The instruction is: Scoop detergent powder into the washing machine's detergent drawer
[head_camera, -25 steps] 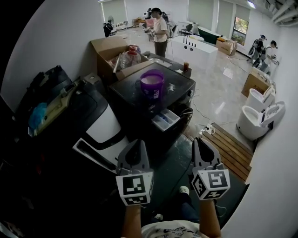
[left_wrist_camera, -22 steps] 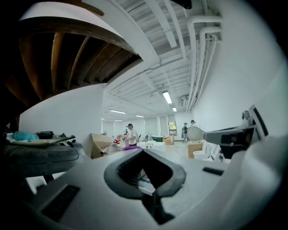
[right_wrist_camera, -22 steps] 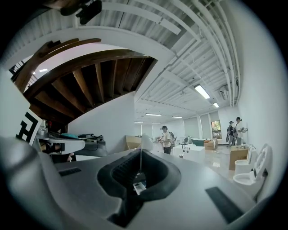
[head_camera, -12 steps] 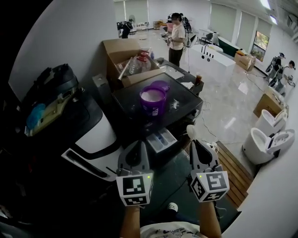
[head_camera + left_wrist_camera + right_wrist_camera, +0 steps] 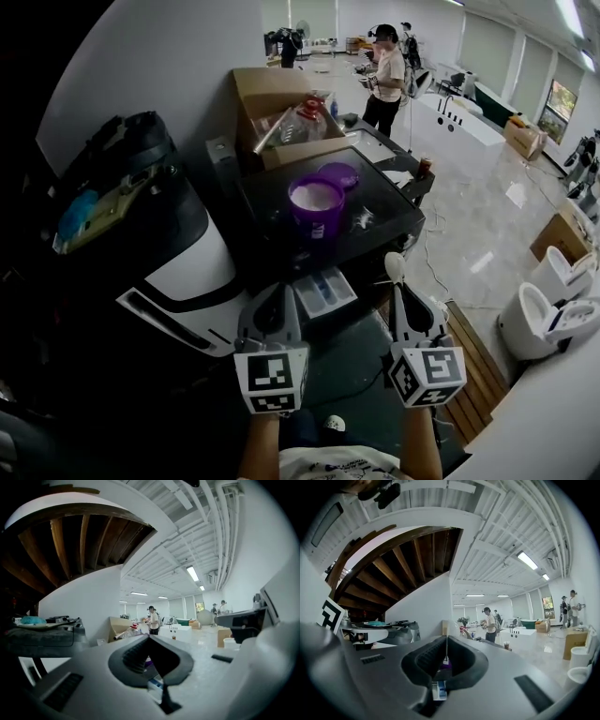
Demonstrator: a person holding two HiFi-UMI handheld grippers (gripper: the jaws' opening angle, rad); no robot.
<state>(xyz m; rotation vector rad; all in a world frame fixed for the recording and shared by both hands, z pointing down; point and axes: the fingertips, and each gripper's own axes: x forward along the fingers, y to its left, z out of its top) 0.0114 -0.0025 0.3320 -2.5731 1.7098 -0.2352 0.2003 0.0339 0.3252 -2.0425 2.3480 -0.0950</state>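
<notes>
The washing machine carries an open purple tub of detergent powder near the middle of its dark top. Its detergent drawer stands pulled out at the front edge. The right gripper pinches the handle of a white scoop, bowl upward. The left gripper has its jaws pressed together on nothing. This looks like the approach, and next the scoop must reach forward and dip into the tub.

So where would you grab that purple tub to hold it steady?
Probably the purple tub by its near rim, from above at its front-left, with the empty left gripper; the right gripper holds the spoon. The tub stands upright and open, powder showing, its lid at the far side.
</notes>
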